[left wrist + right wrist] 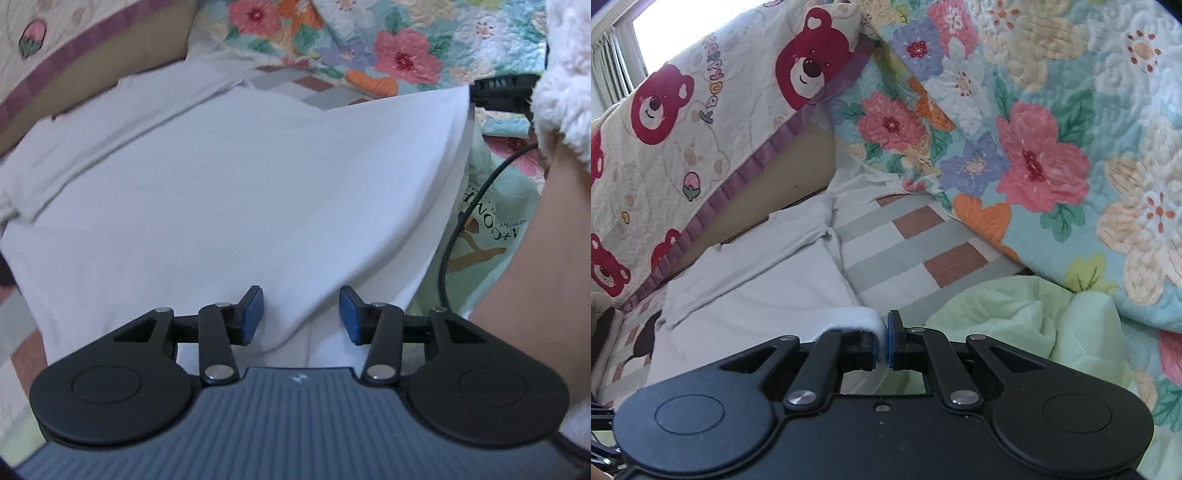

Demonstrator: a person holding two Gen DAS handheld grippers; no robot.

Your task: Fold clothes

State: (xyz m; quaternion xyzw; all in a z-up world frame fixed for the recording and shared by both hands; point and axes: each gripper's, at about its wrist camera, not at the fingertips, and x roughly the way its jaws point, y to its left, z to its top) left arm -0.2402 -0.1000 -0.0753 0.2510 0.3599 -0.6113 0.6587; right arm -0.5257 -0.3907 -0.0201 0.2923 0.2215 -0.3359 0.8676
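A white shirt is spread on a bed, partly folded: one side is seen doubled over the body, its raised edge drawn taut toward the right. That edge is pinched between the shut pads of the right gripper. The left gripper is held open over the cloth with nothing clamped between its pads. The fold is judged half made; laying it flat and the further folds remain. The bed is covered with a checked sheet, and a floral quilt, a bear-print quilt and a green garment are heaped beside it.
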